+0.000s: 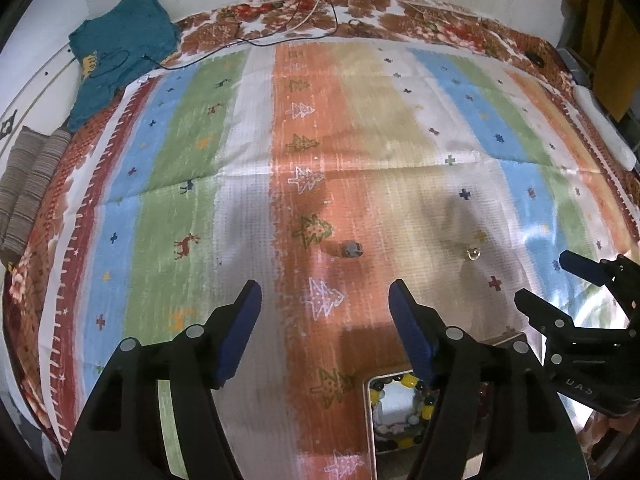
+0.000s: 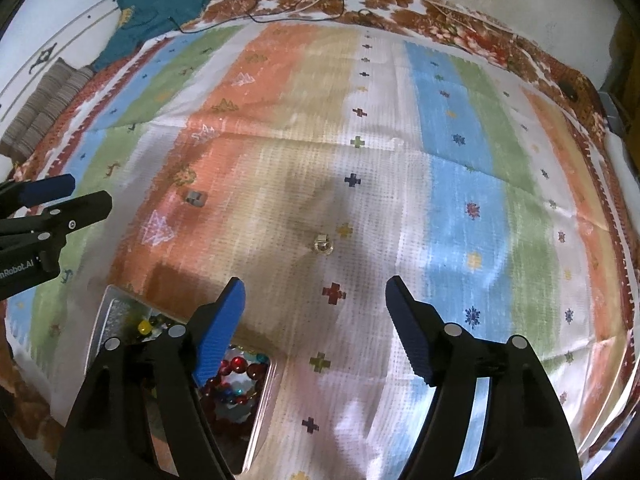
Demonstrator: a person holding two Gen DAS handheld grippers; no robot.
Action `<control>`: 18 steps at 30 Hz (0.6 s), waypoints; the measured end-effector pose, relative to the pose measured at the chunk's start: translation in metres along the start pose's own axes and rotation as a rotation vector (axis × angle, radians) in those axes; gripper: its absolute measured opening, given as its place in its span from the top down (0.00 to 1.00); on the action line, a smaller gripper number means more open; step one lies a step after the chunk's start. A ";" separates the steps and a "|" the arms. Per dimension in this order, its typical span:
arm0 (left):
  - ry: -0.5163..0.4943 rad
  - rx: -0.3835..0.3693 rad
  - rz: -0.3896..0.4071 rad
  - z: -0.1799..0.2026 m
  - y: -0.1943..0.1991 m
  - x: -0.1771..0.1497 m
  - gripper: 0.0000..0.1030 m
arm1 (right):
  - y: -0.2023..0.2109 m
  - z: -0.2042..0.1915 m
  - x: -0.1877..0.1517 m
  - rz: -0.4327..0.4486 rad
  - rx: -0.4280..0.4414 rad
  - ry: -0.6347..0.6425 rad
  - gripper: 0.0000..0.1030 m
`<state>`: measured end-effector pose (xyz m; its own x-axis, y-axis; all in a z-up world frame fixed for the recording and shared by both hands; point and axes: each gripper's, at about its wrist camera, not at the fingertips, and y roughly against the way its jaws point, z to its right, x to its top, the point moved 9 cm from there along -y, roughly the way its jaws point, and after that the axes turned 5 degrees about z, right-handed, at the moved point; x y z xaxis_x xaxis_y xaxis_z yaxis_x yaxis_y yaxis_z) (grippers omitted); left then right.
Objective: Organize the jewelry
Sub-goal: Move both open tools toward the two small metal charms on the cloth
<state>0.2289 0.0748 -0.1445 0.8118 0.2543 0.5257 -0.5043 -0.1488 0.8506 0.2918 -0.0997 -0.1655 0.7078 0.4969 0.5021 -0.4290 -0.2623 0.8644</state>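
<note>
Left wrist view: left gripper (image 1: 324,304) jaws apart, nothing between them, over the striped cloth (image 1: 192,160). Small grey piece (image 1: 352,249) lies on the orange stripe ahead, too blurred to read its axis; clear ring (image 1: 473,254) further right. Metal tray (image 1: 370,420) of beads sits by the right finger. Right wrist view: right gripper (image 2: 314,304) jaws apart, empty, ring (image 2: 323,245) just ahead, tray (image 2: 102,320) lower left. Teal garment (image 2: 160,0) at far edge.

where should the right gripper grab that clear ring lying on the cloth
Across the band of the clear ring, coming straight down from above: it lies small and flat on the striped cloth, apart from everything, and the right gripper stands open just short of it.
</note>
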 end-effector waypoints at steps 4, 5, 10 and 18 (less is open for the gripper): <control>-0.003 0.001 -0.008 0.002 -0.007 0.004 0.36 | -0.008 0.002 0.002 -0.016 -0.002 -0.001 0.28; -0.005 0.002 -0.010 0.003 -0.008 0.005 0.35 | -0.009 0.002 0.002 -0.018 -0.002 -0.003 0.28; -0.017 0.007 -0.027 0.005 -0.019 0.006 0.35 | -0.017 0.006 0.005 -0.030 -0.002 -0.012 0.28; -0.035 0.009 -0.055 0.008 -0.034 0.008 0.35 | -0.029 0.008 0.007 -0.048 -0.006 -0.015 0.28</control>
<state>0.2553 0.0739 -0.1694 0.8480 0.2289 0.4780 -0.4560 -0.1446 0.8782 0.3137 -0.0951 -0.1868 0.7358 0.4967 0.4602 -0.3973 -0.2337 0.8874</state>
